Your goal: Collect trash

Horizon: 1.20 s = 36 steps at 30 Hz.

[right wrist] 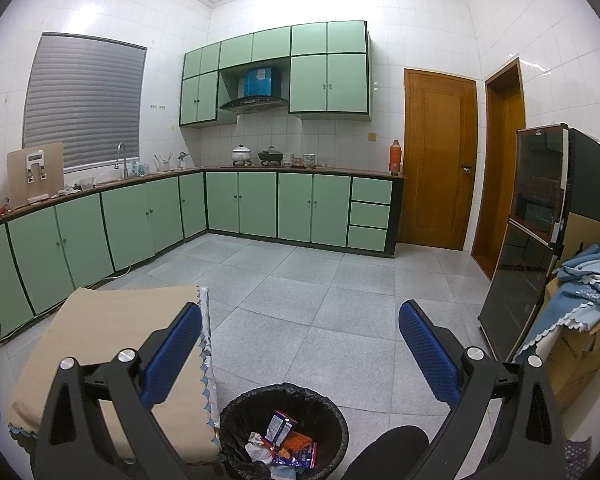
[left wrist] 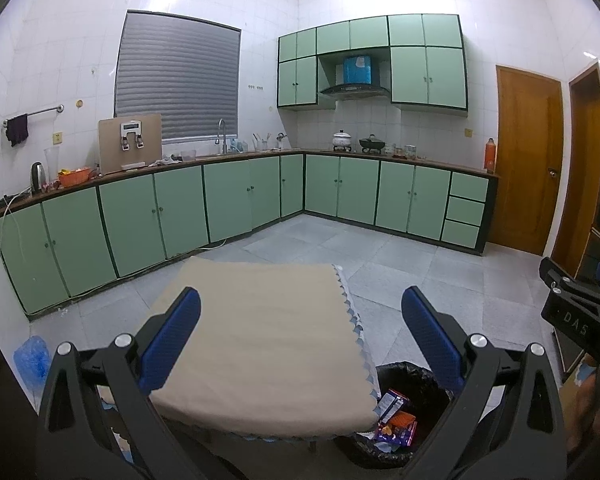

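A black-lined trash bin [right wrist: 236, 412] stands on the floor beside a small table, holding several wrappers [right wrist: 286, 440] in blue, orange and white. In the left wrist view the trash bin [left wrist: 412, 376] shows past the table's near right corner, with the wrappers [left wrist: 396, 420] inside. My left gripper [left wrist: 300, 332] is open above the beige tablecloth [left wrist: 260, 340] with nothing between its blue pads. My right gripper [right wrist: 300, 344] is open above the bin and floor, empty. The right gripper [left wrist: 576, 308] also appears at the left view's right edge.
Green cabinets [right wrist: 236, 204] and a worktop run along two walls. A dark glass-fronted cabinet [right wrist: 536, 240] and a cardboard box with blue cloth [right wrist: 588, 292] stand right. Wooden doors [right wrist: 440, 160] are behind. A dark knee [right wrist: 392, 452] shows near the bin. A blue bag [left wrist: 32, 356] lies left.
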Each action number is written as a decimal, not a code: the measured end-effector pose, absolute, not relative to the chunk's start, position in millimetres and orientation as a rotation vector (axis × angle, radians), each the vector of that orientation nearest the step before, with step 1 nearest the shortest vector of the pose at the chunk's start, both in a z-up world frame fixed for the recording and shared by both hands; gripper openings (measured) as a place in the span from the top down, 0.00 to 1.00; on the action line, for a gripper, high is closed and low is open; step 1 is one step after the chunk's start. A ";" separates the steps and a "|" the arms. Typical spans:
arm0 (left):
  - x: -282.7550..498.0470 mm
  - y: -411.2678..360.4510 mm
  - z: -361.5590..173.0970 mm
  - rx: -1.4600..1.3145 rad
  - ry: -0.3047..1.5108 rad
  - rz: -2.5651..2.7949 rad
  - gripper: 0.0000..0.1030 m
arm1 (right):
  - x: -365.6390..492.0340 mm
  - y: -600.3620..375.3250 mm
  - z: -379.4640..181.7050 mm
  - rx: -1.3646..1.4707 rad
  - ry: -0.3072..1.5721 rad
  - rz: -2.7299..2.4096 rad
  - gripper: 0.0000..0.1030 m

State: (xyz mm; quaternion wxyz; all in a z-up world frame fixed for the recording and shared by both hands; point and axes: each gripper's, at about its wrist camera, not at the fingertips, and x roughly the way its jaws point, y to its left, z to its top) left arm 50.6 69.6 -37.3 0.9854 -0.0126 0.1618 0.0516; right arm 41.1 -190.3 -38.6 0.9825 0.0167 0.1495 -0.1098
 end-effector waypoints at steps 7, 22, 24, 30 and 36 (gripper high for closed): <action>50.6 69.1 -39.6 -0.018 0.330 0.099 0.05 | 40.6 -193.9 -36.3 0.038 0.298 -0.225 0.06; 44.3 71.1 -38.6 -0.015 0.316 0.096 0.05 | 38.6 -193.7 -34.2 0.032 0.290 -0.226 0.06; 43.7 71.0 -38.8 -0.016 0.316 0.095 0.05 | 38.7 -193.7 -34.4 0.032 0.290 -0.225 0.06; 43.8 70.4 -38.7 -0.015 0.316 0.097 0.05 | 38.8 -193.3 -36.1 0.031 0.293 -0.225 0.06; 43.8 70.1 -38.5 -0.015 0.317 0.096 0.05 | 39.1 -193.5 -36.0 0.032 0.295 -0.225 0.06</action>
